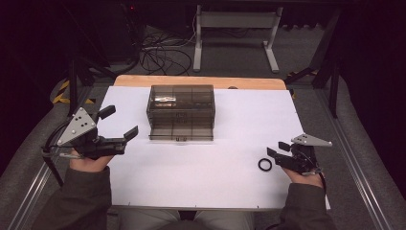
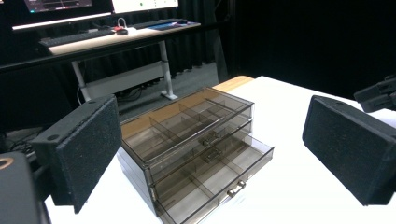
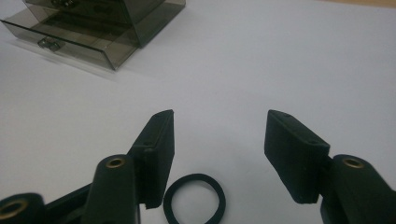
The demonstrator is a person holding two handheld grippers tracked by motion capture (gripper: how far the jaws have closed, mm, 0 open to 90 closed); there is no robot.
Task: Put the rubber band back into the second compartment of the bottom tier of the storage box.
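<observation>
The right gripper hovers wide over the ring, seemingly to grasp it; the left gripper, also wide, faces the organizer's open drawer.

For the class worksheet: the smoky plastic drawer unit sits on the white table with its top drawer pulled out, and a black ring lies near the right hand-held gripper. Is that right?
Not quite: on the drawer unit the bottom drawer is the one pulled out; the drawers above it are closed, as the left gripper view shows. The rest stands: the black ring lies on the white table beside the right hand-held gripper.
</observation>
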